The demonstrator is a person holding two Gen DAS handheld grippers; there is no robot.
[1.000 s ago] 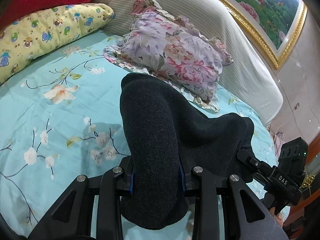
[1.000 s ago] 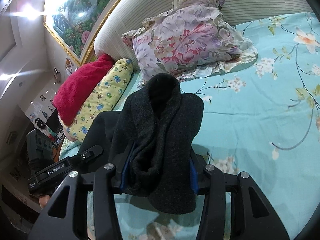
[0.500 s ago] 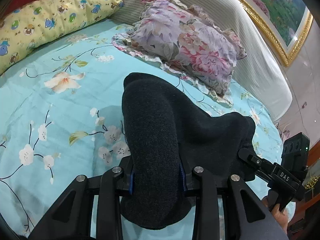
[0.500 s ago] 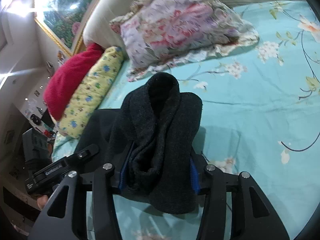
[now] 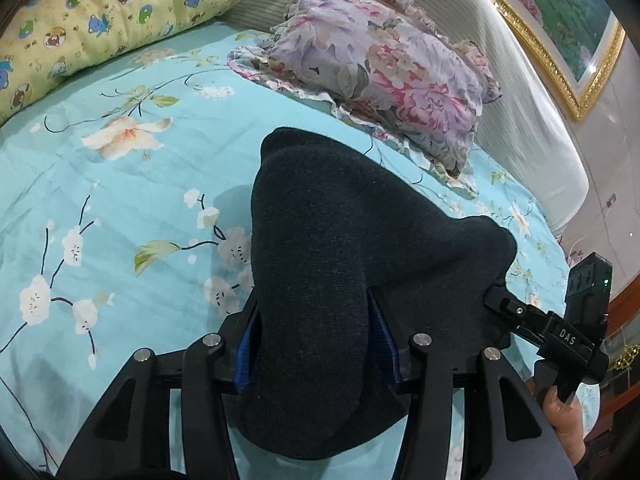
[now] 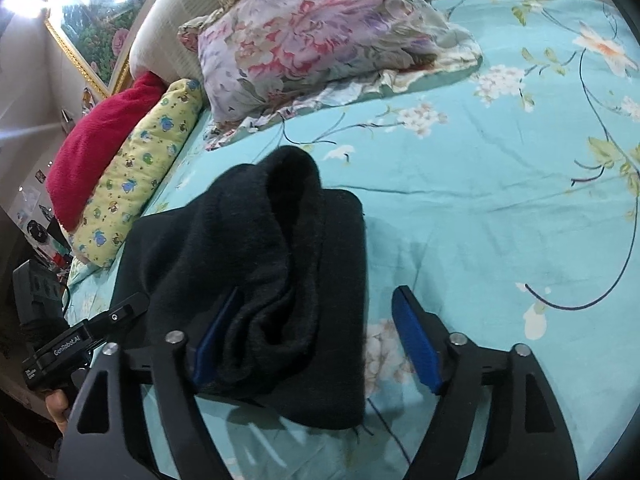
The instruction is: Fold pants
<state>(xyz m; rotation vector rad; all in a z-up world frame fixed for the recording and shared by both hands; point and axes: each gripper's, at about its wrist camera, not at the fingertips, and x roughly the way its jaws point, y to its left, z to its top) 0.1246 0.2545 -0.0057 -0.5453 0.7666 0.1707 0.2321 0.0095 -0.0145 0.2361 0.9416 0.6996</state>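
Both of your grippers were letting go. On your right gripper (image 6: 316, 336) the blue pads (image 6: 416, 344) stood far apart and were opening wider; the pants (image 6: 256, 280) leaned on the left pad only, and the other pad had bare sheet next to it. On your left gripper (image 5: 316, 348) the jaws were opening too, but the dark cloth still filled the gap between the pads, so I cannot tell if it was loose yet. The pants (image 5: 344, 264) lay in a thick bundle on the blue flower sheet (image 5: 120, 208), bunched up high between your two tools. I think you brought them low so the fold could drop flat and not slide apart. Farther out sat the flowered pillow (image 5: 384, 68) and the yellow bear pillow (image 5: 96, 12), well away from the cloth.
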